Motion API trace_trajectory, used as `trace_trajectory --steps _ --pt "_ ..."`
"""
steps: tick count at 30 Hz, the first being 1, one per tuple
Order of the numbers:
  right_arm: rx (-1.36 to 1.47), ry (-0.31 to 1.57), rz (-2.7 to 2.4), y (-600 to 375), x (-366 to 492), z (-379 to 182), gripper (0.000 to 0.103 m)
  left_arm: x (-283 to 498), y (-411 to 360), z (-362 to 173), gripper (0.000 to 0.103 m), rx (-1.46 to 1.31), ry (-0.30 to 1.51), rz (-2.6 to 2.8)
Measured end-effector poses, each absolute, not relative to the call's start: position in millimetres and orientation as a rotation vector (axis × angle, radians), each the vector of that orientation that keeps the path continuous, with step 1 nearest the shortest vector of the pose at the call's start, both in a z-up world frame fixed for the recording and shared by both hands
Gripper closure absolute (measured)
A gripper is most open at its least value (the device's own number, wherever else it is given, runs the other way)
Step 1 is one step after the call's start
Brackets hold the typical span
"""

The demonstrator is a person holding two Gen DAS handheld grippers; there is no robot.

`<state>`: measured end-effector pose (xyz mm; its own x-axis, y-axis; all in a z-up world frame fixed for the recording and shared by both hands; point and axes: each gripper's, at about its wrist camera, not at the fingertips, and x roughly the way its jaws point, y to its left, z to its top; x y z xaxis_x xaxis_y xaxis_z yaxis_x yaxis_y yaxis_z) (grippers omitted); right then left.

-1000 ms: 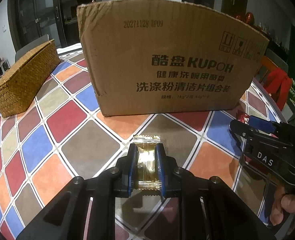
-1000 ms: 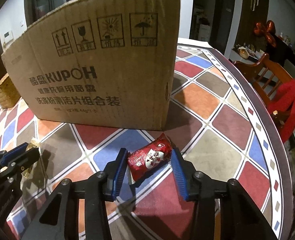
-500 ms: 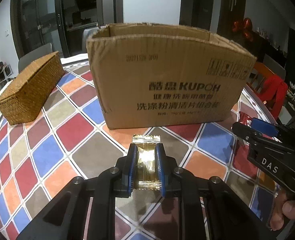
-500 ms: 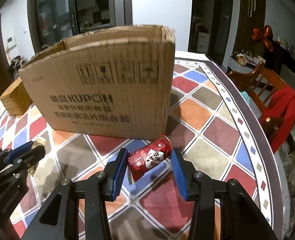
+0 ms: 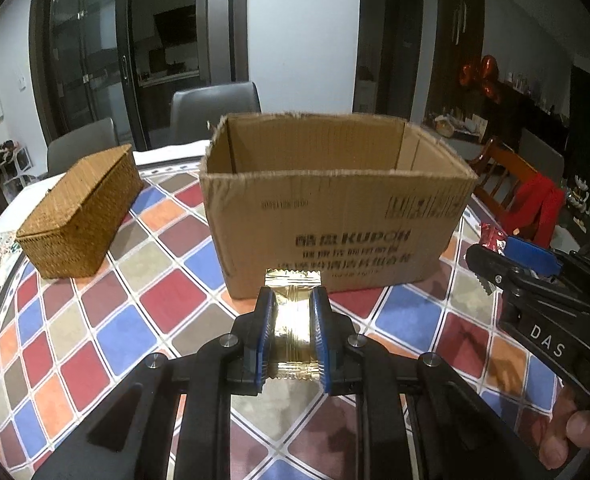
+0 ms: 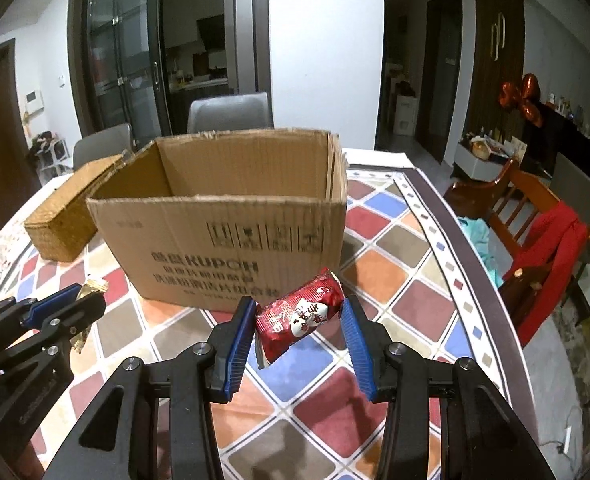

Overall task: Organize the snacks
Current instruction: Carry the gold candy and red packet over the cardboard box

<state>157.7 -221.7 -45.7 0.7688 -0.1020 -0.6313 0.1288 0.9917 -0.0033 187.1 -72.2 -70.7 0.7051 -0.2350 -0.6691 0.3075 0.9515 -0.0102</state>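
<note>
Gold-wrapped snack [image 5: 293, 322] sits clamped in the left tongs [image 5: 292, 334], lifted above the counter [image 5: 119, 336] in front of the open cardboard box [image 5: 335, 216]. The right tongs [image 6: 299, 324] pinch a red-wrapped snack [image 6: 299, 314] that lies slanted between the blue pads [image 6: 237, 344], its far end toward 1 o'clock, near the box's front corner. A lidded wicker basket [image 5: 81, 216] stands at 10 o'clock from the box, well apart. A hand [image 5: 575, 436] holds the right tongs' handle.
</note>
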Motion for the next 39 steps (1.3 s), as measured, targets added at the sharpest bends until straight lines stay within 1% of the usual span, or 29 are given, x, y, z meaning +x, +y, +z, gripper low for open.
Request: trace_trajectory --steps 24,39 --pt "0.021 0.535 -0.099 -210 166 18 0.057 209 -65 -1 0.083 0.113 0.596 -0.294" --pt "0.009 0.478 -0.100 -211 188 38 0.057 243 -71 17 0.083 0.113 0.551 -0.306"
